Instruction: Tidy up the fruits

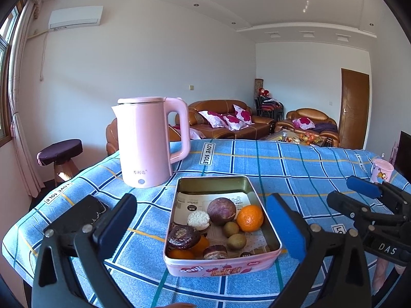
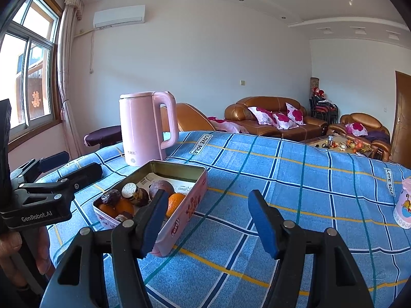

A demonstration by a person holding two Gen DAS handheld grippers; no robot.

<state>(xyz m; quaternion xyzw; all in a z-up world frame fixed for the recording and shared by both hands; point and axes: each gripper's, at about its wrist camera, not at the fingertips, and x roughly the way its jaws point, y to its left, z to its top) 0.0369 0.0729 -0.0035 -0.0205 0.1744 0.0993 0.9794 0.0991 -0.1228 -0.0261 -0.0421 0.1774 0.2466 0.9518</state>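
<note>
My left hand-held gripper (image 1: 203,228) gaped wide and empty over the tin (image 1: 269,233) — the orange (image 1: 250,218) could roll off its pads.

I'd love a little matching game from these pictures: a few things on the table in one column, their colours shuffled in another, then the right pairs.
Things:
1. kettle
2. tablecloth
3. largest round fruit in the tin
4. fruit beside it, against the tin's right wall

Colours:
A. orange
B. blue checked
C. pink
D. dull purple

Pairs: 1-C, 2-B, 3-D, 4-A
</note>
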